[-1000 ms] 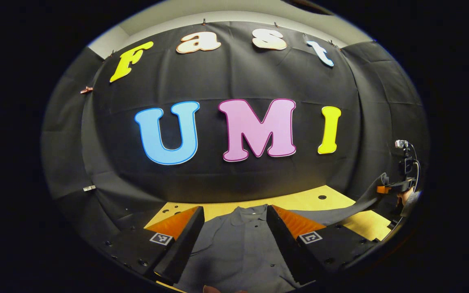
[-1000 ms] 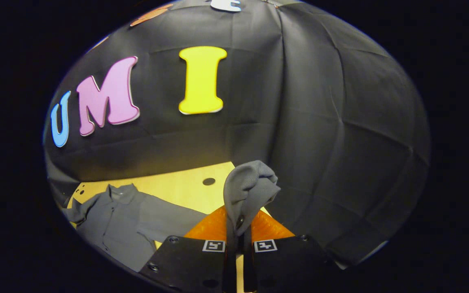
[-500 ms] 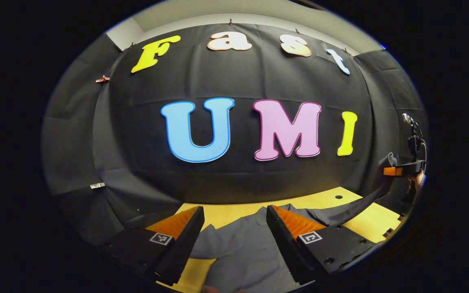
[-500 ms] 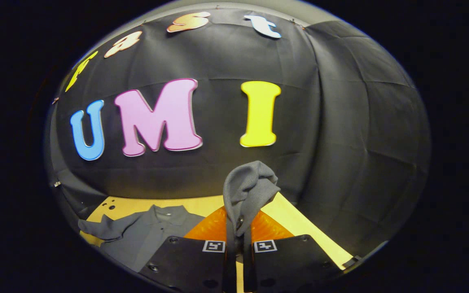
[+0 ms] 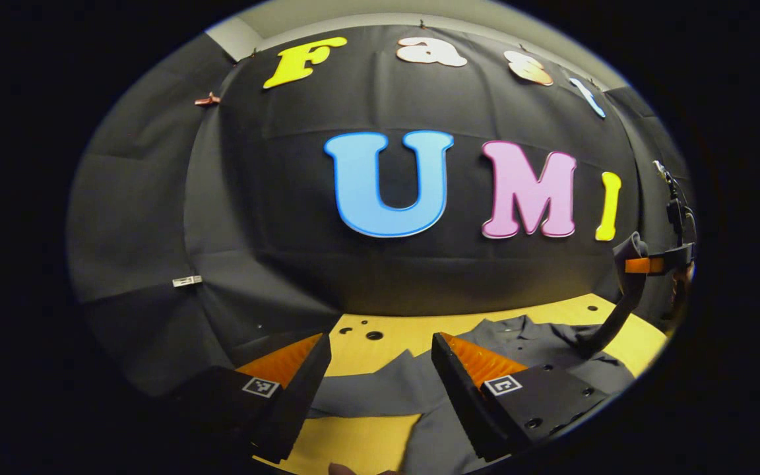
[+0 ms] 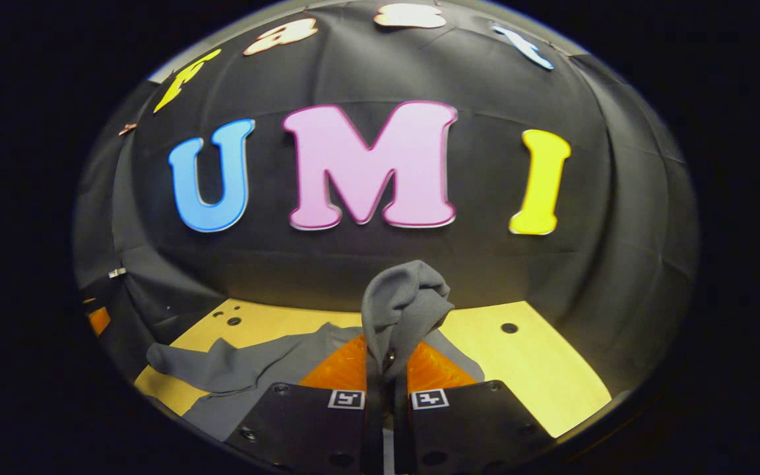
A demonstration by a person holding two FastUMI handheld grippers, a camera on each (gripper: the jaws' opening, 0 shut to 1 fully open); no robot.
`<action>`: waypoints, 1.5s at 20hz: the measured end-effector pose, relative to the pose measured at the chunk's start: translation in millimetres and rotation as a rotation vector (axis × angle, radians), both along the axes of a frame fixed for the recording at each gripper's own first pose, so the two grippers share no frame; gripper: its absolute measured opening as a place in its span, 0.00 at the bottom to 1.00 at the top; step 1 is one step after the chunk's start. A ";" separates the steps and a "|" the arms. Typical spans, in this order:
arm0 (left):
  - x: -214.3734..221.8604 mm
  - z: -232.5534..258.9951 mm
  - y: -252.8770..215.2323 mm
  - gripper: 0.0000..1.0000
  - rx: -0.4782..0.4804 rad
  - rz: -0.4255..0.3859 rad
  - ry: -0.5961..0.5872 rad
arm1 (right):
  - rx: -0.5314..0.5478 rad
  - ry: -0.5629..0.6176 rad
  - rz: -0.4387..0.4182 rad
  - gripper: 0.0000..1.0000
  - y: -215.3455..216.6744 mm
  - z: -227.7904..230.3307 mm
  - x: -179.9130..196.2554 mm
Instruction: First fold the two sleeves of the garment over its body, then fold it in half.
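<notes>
Pinching a grey sleeve at lower centre, my right gripper is clamped; my left gripper gapes over the garment on the yellow table.

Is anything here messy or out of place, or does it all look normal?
Nothing is damaged or spilled. The grey shirt lies rumpled on the yellow table, and one sleeve is lifted, pinched in the right claw. The left claw hangs open.

bare table right of garment, wall close behind
</notes>
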State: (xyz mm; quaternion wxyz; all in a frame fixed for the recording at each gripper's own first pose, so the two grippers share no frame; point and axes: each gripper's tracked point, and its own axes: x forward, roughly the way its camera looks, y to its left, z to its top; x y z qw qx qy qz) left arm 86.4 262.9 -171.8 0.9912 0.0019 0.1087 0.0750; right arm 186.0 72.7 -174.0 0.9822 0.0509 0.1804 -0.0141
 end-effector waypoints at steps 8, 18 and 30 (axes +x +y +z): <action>23.5 -92.1 80.8 0.96 0.058 0.044 0.105 | -0.014 0.171 0.187 0.11 135.3 -100.4 32.6; 37.1 -189.4 139.4 0.97 0.059 0.119 0.243 | 0.001 0.374 0.202 0.14 209.1 -210.8 26.8; 43.8 -253.9 159.5 0.97 -0.012 0.174 0.376 | 0.186 0.371 0.295 0.55 273.1 -188.5 16.0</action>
